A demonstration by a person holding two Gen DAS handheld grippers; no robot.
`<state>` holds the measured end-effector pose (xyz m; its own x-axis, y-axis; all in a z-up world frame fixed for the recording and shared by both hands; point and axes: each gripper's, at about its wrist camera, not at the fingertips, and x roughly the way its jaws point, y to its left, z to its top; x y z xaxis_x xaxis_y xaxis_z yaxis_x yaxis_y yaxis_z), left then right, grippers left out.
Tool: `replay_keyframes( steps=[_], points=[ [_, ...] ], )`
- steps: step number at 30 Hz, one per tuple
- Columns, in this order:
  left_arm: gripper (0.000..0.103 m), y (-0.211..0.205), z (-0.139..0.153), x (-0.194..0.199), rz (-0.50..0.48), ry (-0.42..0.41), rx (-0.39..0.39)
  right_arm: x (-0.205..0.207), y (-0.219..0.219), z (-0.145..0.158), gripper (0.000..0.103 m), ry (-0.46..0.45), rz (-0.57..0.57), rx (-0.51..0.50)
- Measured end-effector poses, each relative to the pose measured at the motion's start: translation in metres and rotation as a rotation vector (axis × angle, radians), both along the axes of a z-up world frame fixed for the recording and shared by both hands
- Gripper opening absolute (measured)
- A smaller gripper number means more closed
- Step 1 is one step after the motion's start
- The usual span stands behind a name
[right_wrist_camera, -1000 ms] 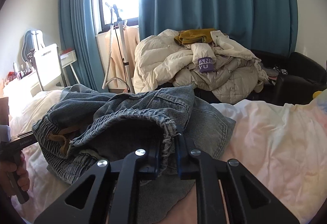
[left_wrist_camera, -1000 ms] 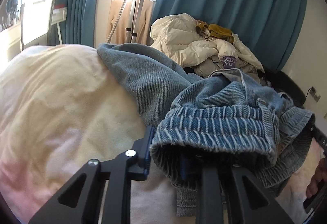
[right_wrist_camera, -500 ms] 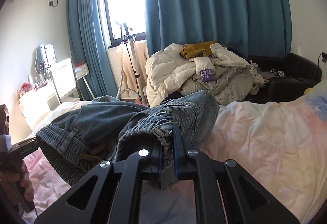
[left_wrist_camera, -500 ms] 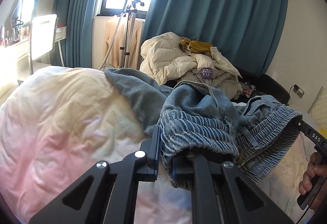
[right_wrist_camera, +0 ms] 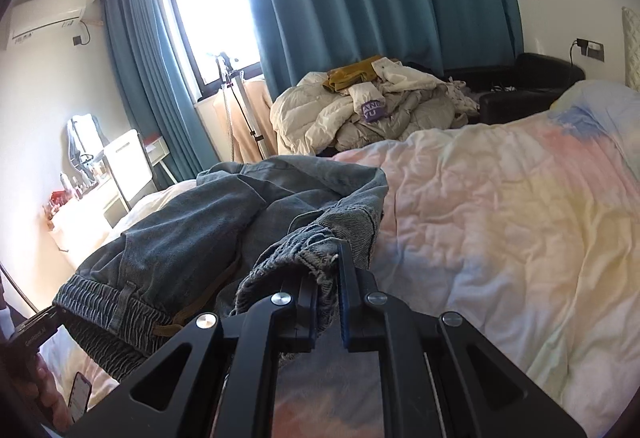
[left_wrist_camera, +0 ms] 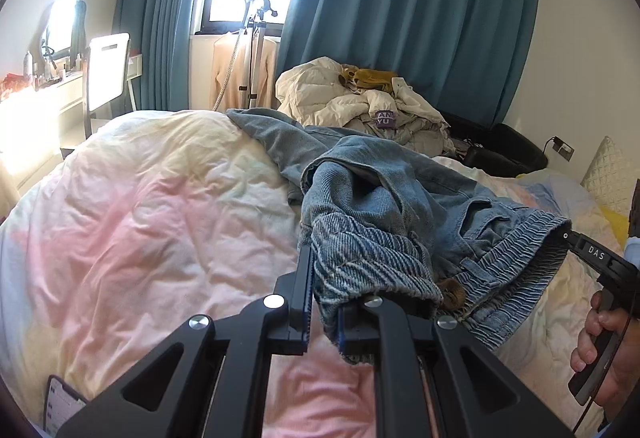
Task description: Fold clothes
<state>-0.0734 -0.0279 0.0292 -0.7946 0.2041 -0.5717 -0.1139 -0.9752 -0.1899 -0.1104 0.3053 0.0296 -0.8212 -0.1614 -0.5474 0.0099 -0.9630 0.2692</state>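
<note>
Blue denim jeans (left_wrist_camera: 384,190) with an elastic waistband hang between both grippers above the bed. My left gripper (left_wrist_camera: 324,290) is shut on one end of the ribbed waistband. My right gripper (right_wrist_camera: 328,278) is shut on the other end of the waistband; in the left wrist view the right gripper (left_wrist_camera: 568,238) shows at the far right, held by a hand (left_wrist_camera: 600,350). The legs of the jeans (right_wrist_camera: 224,210) trail away over the pastel duvet (left_wrist_camera: 140,218) toward the bed's far edge.
A phone (left_wrist_camera: 60,410) lies on the duvet at the near left. A pile of pale jackets (left_wrist_camera: 360,106) sits beyond the bed before teal curtains (left_wrist_camera: 400,18). A garment steamer stand (left_wrist_camera: 252,50), a white chair (left_wrist_camera: 106,70), a dresser and a black sofa (left_wrist_camera: 504,154) stand around.
Both grippers have lifted and pulled back with the waistband, so the jeans hang higher and stretch out more between them. More of the duvet shows beneath.
</note>
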Motion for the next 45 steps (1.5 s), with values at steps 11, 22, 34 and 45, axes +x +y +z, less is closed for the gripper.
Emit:
replay_keyframes(
  steps=[11, 22, 34, 45],
  points=[
    [0.009, -0.009, -0.068, 0.032, 0.026, -0.163, 0.044, 0.047, 0.006, -0.044, 0.007, -0.151, 0.0, -0.044],
    [0.046, -0.033, -0.096, 0.03, -0.035, -0.311, 0.204, 0.048, 0.042, -0.09, 0.011, -0.348, -0.118, -0.262],
    [0.07, -0.09, -0.067, 0.053, 0.003, -0.184, 0.472, 0.067, 0.037, -0.054, 0.012, -0.249, -0.093, -0.21],
    [0.071, -0.072, -0.125, 0.0, -0.04, -0.48, 0.542, 0.05, 0.053, -0.067, 0.073, -0.301, -0.191, -0.32]
  ],
)
